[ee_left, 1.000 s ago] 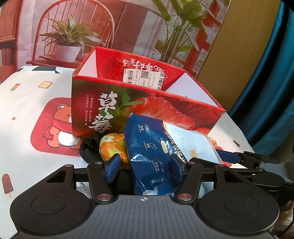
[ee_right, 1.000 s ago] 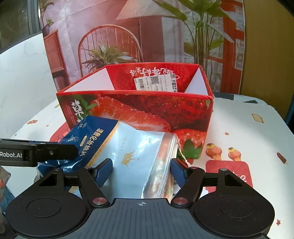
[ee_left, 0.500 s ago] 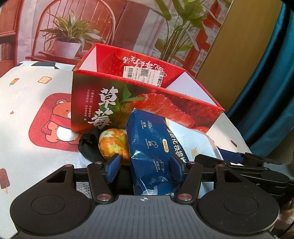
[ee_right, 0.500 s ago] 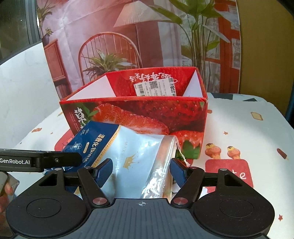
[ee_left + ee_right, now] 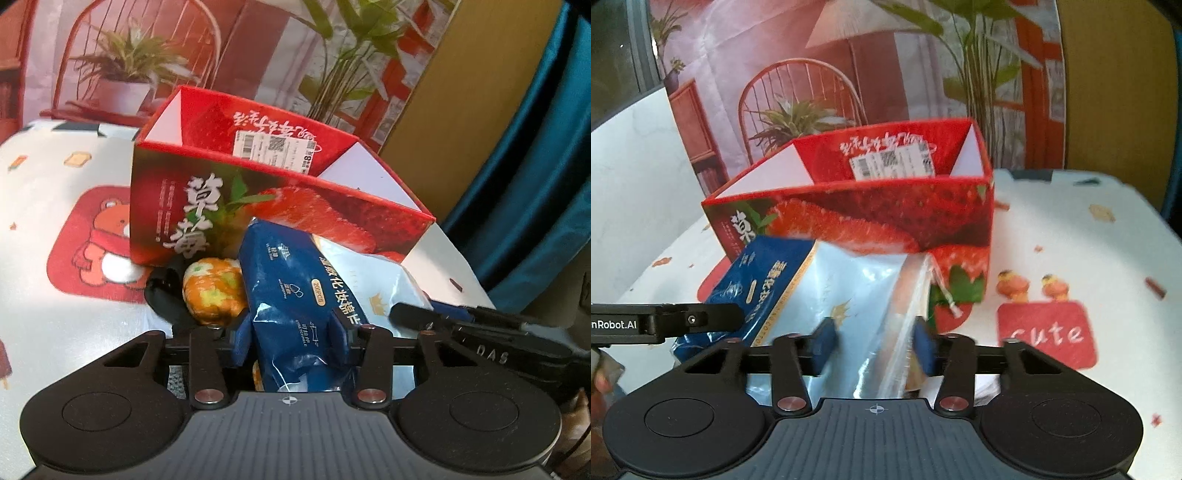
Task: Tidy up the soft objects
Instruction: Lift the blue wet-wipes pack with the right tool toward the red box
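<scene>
A soft blue and silver pack of cotton pads (image 5: 306, 295) is held up in front of an open red strawberry box (image 5: 258, 206). My left gripper (image 5: 291, 332) is shut on its blue end. My right gripper (image 5: 875, 343) is shut on its silver end (image 5: 857, 295). The box (image 5: 871, 218) stands on the table behind the pack, with its inside mostly hidden. An orange and green soft ball (image 5: 214, 288) and a black soft item (image 5: 166, 299) lie by the box's near left corner.
The table wears a white cloth (image 5: 1071, 229) with cartoon prints. A printed backdrop (image 5: 221, 55) stands behind the box. A teal curtain (image 5: 535, 166) hangs at the right.
Both grippers have closed tighter on the pack and lifted it a little toward the box. The right view is blurred from motion.
</scene>
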